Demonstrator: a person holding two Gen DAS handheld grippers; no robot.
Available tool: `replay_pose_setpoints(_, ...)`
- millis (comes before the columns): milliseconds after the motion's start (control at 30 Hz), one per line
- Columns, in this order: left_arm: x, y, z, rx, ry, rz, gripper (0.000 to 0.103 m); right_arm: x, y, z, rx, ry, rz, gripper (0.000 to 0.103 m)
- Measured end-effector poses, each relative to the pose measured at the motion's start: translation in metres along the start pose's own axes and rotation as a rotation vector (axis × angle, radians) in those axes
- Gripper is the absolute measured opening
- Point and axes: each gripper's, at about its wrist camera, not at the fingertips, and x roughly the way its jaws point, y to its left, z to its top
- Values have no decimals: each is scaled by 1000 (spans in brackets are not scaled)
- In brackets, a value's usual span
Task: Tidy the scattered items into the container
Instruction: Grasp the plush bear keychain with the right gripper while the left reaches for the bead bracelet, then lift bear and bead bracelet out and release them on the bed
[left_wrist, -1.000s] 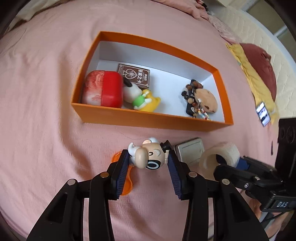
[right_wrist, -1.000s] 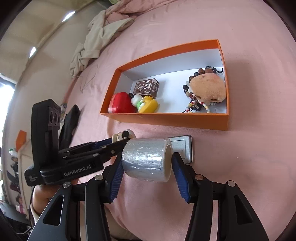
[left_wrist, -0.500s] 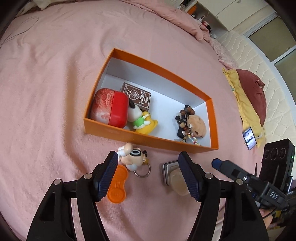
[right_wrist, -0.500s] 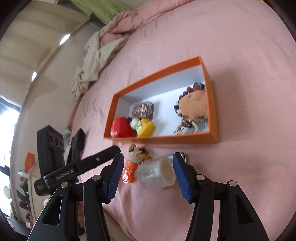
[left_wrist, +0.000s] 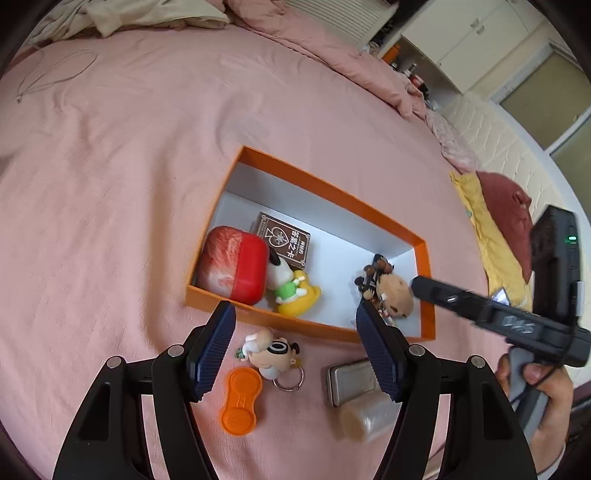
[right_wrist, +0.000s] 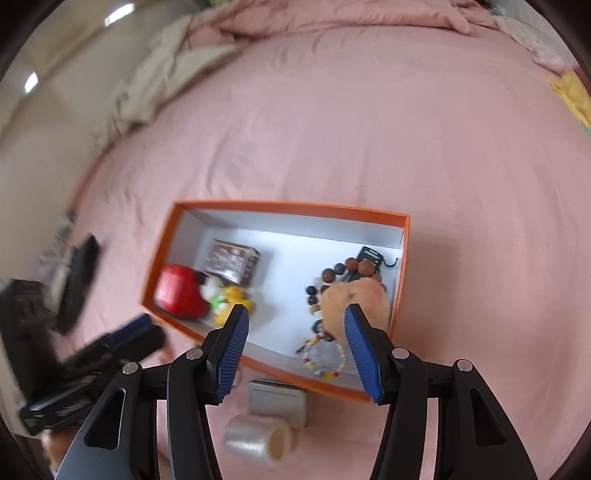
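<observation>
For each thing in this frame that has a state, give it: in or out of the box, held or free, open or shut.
Orange box: open-topped, partly filled.
Red case: in box, shut.
Card box: in box, shut.
Dog figure: in box, lying.
Plush and beads: in box.
Keychain figure: outside, free.
Orange opener: outside, free.
Metal tin: outside, shut.
Tape roll: outside, on its side.
Left tool: open, empty.
Right tool: open, empty.

We see soft, even daylight across the pink bed (left_wrist: 147, 184), with only faint shadows inside the orange box (left_wrist: 332, 192). The left wrist view is sharp; its rim bends hard and darkens into a black vignette. The right wrist view is smeared by motion blur, worst at the left edge, where bright window patches (right_wrist: 31, 81) wash out. No harsh glare.
</observation>
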Motion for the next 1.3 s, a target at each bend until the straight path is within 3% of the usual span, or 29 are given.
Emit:
replay_pose_setpoints(100,2,5,2,-36,12,-34,68,26,4,9,-48,98,-154,54)
replay_pose_setpoints(167,3,4,3,-37,17,-47,68,36,10,11,-88,118,-206,54)
replay_pose_setpoints(300,6,0,3,-10,34,-49,69,66,20,10,-150,198,-274,59)
replay_pose_setpoints(367,5,-1,3,0,34,-55,69,65,16,11,-142,187,-270,59)
replay_pose_setpoints(433,2,-1,5,3,17,-55,69,60,10,12,-121,168,-250,36)
replay_pose_setpoints(500,0,0,6,2,5,-59,69,48,-6,13,-55,124,-164,31)
replay_pose_setpoints(733,-1,-17,6,69,-14,-57,69,-1,-80,-13,309,-110,270,28)
replay_pose_setpoints(800,6,-30,7,123,7,-56,69,-15,-97,-27,396,-192,331,28)
replay_pose_setpoints(900,26,-58,9,209,79,-57,69,-34,-117,-45,502,-298,363,26)
replay_pose_setpoints(1000,52,-86,10,271,148,-64,69,-51,-126,-51,530,-378,355,26)
replay_pose_setpoints(1167,101,-111,9,322,233,45,69,-65,-130,-54,547,-433,339,26)
replay_pose_setpoints(1267,120,-115,10,299,267,33,69,-66,-129,-57,584,-446,345,26)
replay_pose_setpoints(1300,126,-115,10,291,286,25,63,-66,-130,-58,594,-452,347,26)
